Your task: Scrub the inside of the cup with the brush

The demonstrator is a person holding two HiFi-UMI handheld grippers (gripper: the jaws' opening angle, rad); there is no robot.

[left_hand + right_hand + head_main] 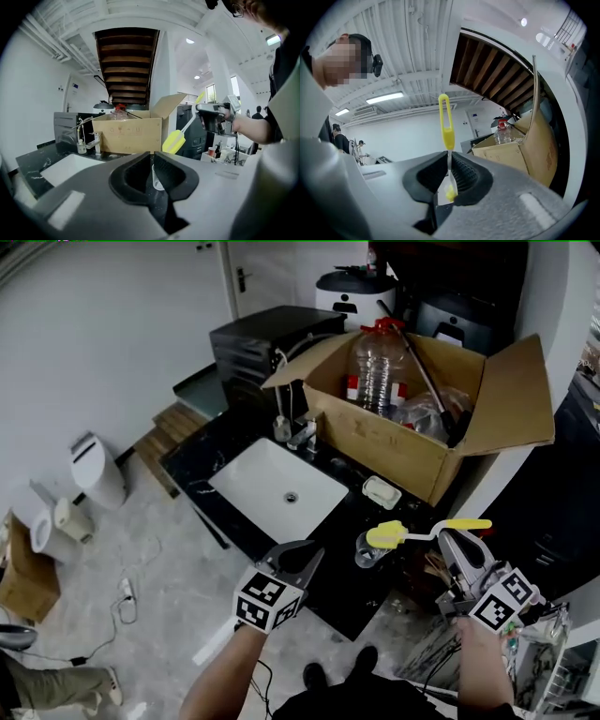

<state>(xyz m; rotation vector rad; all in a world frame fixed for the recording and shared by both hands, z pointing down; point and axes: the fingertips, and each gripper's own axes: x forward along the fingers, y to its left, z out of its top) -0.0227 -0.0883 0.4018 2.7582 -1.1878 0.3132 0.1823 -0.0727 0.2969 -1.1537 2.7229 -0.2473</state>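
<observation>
A small clear cup (367, 551) hangs over the black counter's front edge. My left gripper (314, 557) is shut on its wall. In the left gripper view the cup's rim (157, 181) shows between the closed jaws of the left gripper (153, 161). The brush has a yellow sponge head (386, 535) that hovers just above the cup, and a yellow looped handle end (467, 524). My right gripper (457, 554) is shut on its white shaft. In the right gripper view the shaft (448, 165) runs up from the right gripper (449, 180). The sponge head (174, 141) also shows from the left gripper.
A white sink basin (279, 486) with a faucet (300, 433) is set in the black counter (202, 457). Behind it stands an open cardboard box (412, 451) holding a large plastic bottle (378, 369). A soap dish (382, 491) lies near the box.
</observation>
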